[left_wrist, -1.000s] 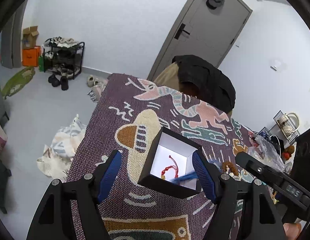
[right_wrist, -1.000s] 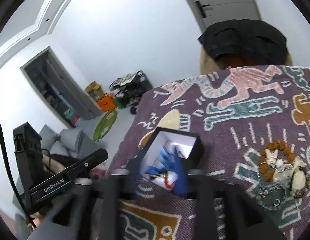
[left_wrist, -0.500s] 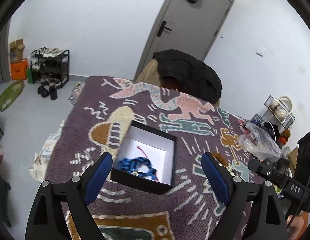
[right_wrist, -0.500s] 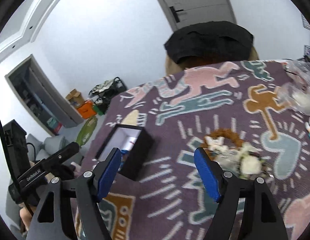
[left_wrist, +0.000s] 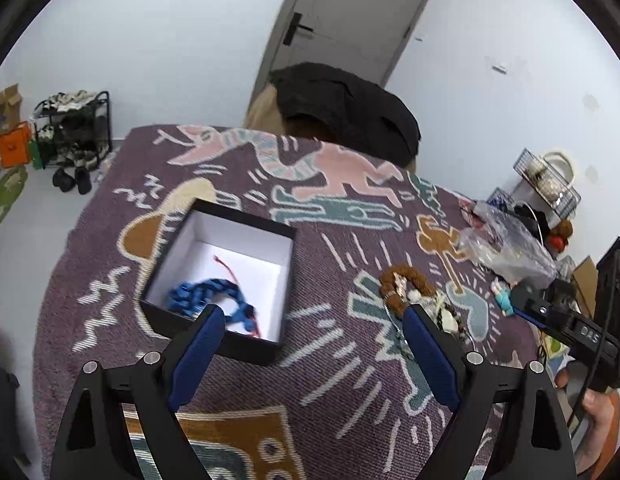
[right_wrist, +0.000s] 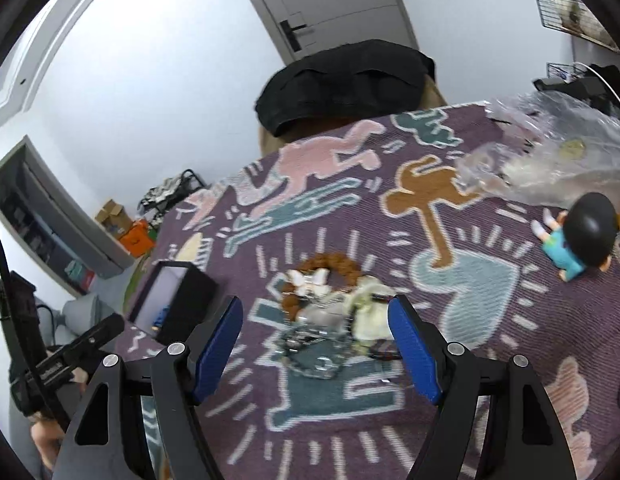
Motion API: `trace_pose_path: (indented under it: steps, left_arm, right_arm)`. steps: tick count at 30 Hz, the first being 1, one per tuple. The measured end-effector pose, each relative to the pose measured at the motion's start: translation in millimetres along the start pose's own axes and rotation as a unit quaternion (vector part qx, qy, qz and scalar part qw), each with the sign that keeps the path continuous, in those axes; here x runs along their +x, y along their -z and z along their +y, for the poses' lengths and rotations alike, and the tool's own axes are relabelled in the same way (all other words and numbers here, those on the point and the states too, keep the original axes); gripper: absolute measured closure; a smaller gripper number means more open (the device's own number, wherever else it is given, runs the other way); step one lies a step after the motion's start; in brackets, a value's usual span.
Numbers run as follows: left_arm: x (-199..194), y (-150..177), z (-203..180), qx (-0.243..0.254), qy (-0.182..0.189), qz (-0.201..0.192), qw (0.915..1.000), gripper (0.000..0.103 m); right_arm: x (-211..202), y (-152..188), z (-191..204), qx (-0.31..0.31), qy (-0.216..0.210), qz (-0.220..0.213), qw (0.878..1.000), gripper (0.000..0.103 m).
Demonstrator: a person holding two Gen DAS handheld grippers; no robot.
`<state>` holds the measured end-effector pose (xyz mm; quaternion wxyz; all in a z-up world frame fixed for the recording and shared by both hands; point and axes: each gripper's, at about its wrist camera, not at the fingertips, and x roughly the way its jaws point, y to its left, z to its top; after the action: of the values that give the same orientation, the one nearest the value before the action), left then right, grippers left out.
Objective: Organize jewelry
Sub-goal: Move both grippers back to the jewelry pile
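Both grippers hang over the patterned purple cloth [left_wrist: 342, 364] with their blue-padded jaws spread wide and nothing between them. From its own camera, the left gripper [left_wrist: 310, 354] sits above the near right corner of the black box [left_wrist: 246, 350], a lidless square container with a white lining. Inside it lie a blue braided bracelet [left_wrist: 214, 300], curled toward the near wall, and a thin red cord [left_wrist: 228, 266] running back across the white floor. The right gripper [right_wrist: 316, 338] hovers directly over the jewelry pile [right_wrist: 330, 316], which lies on the cloth to the right of the box and apart from it: a brown beaded ring [right_wrist: 338, 262], pale beads and dark metal chain, tangled and too blurred to separate. Farther right, a small doll [right_wrist: 578, 236] lies beside a crumpled clear plastic bag [right_wrist: 550, 156].
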<state>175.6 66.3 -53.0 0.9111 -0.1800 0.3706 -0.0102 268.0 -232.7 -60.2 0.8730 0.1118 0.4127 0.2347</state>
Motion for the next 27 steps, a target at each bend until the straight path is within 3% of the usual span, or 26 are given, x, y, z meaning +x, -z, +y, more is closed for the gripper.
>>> trace_pose_path:
  steps: [14, 27]
  left_arm:
    - [30.4, 10.8, -44.7, 0.054, 0.011, 0.033, 0.998, 0.013]
    - [77.4, 26.0, -68.9, 0.074, 0.015, 0.081, 0.9939, 0.039]
  right_arm:
    - [38.7, 13.9, -56.3, 0.013, 0.043, 0.056, 0.997, 0.063]
    - [75.4, 13.3, -65.6, -0.001, 0.068, 0.108, 0.992, 0.075]
